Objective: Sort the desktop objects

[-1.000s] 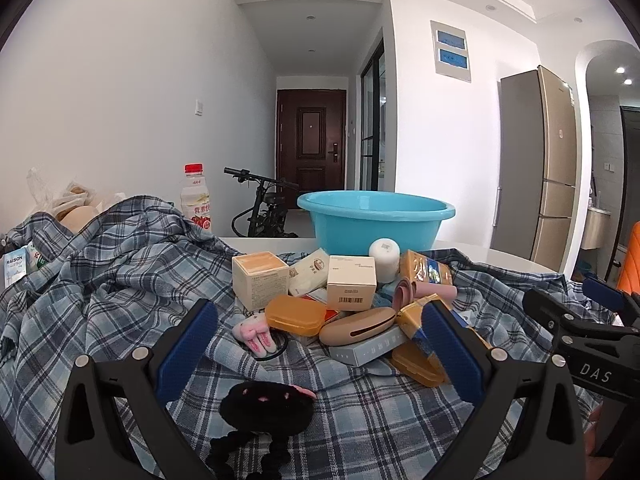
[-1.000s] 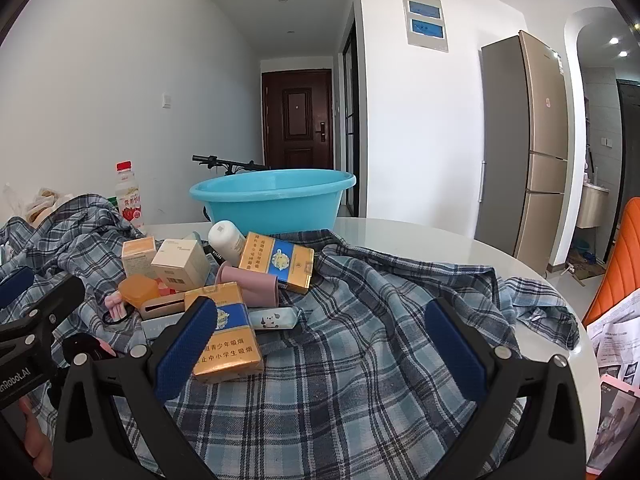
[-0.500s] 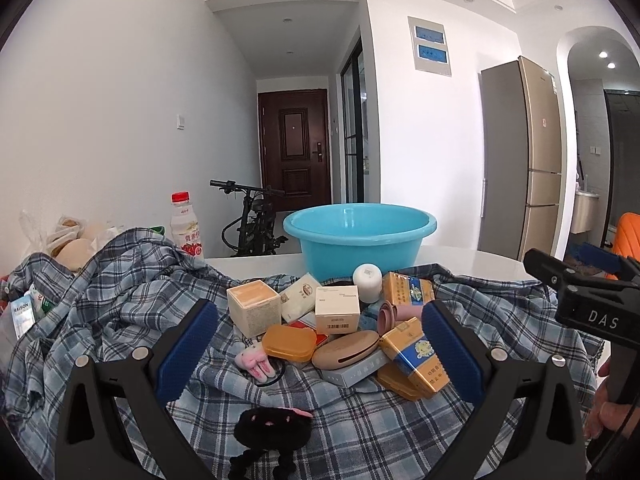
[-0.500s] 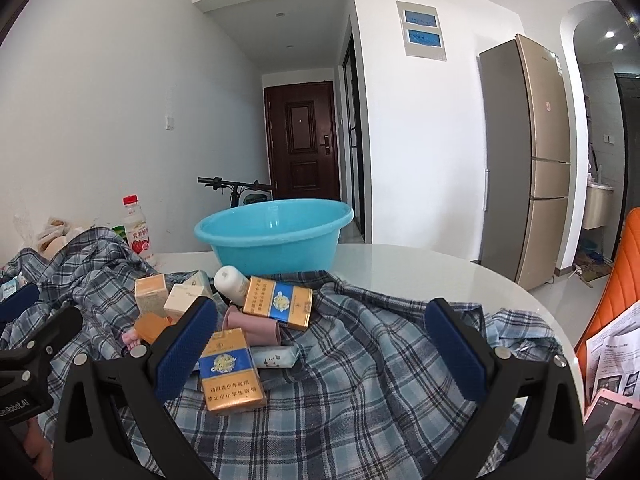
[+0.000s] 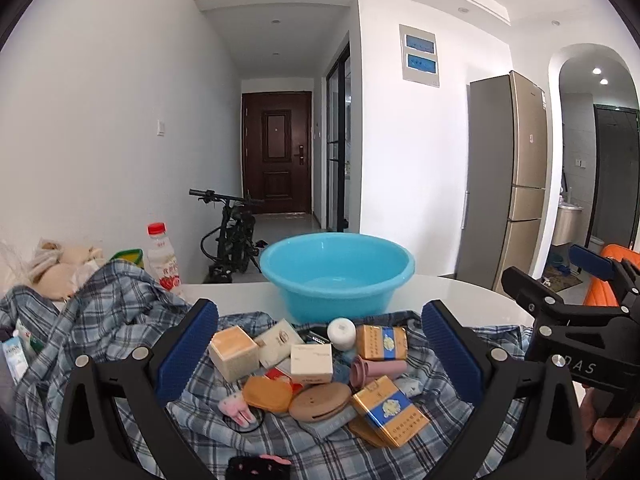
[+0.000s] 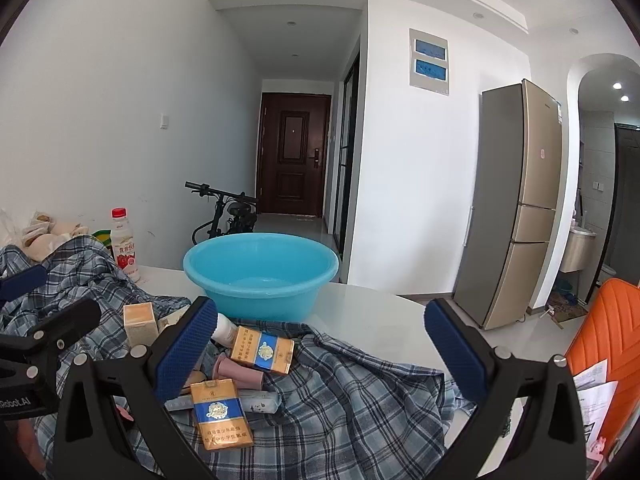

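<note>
- Clutter sits heaped on a plaid cloth in front of a blue basin, straight ahead of and below both claws.
- The left gripper is spread wide and empty, centred over the pile; the right gripper, equally wide and empty, frames only the pile's right edge, so the left looks nearer to most items.
- The closest gold-and-blue pack lies flat, its long axis running diagonally toward the left claw; a second pack lies crosswise beside a white bottle.
- Materials differ: stiff card in the beige box and white box, a smooth rounded brown case, an orange case, a soft pink roll.
- Nothing is in the basin yet, apparently.
</note>
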`<action>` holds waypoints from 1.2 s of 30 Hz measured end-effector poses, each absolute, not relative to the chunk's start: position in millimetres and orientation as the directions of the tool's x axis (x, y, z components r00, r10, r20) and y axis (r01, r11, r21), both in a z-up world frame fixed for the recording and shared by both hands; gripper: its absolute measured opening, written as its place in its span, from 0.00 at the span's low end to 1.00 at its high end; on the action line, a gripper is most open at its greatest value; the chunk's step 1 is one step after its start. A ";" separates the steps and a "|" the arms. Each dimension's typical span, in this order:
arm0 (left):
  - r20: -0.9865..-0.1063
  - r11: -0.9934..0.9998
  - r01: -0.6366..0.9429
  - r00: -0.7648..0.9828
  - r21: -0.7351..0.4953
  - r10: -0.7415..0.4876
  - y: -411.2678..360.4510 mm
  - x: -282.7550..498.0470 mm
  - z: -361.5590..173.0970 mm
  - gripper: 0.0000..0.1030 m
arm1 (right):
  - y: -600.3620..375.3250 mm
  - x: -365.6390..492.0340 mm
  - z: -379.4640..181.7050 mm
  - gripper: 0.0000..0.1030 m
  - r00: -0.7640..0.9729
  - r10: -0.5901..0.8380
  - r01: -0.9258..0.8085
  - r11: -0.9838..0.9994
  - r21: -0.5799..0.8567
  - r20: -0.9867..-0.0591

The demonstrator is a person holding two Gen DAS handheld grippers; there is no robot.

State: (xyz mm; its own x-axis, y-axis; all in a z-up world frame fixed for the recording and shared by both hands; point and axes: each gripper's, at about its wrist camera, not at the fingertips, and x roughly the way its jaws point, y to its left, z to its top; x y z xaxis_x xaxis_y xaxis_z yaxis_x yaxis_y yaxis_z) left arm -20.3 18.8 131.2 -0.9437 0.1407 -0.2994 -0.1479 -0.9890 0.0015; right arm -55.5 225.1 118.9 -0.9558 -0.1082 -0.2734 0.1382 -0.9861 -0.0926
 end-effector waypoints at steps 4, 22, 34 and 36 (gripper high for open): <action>-0.318 -0.986 -0.166 -0.935 0.005 0.156 20.3 -31.5 147.2 1.00 | 218.4 -63.3 128.4 1.00 -0.955 -0.109 0.144 -0.983 -0.110 -0.275; -0.404 -0.987 -0.158 -0.904 0.006 0.142 28.8 -161.7 199.0 1.00 | 220.0 -173.7 171.4 1.00 -0.900 -0.030 0.076 -0.993 -0.089 -0.434; -0.564 -0.983 -0.182 -0.810 -0.019 0.161 31.1 -261.1 169.5 1.00 | 199.0 -265.8 163.3 1.00 -0.819 -0.120 0.181 -0.982 -0.054 -0.561; -0.603 -0.984 -0.176 -0.784 -0.013 0.148 30.1 -271.4 153.5 1.00 | 198.1 -276.2 153.8 1.00 -0.800 -0.124 0.179 -0.983 -0.036 -0.586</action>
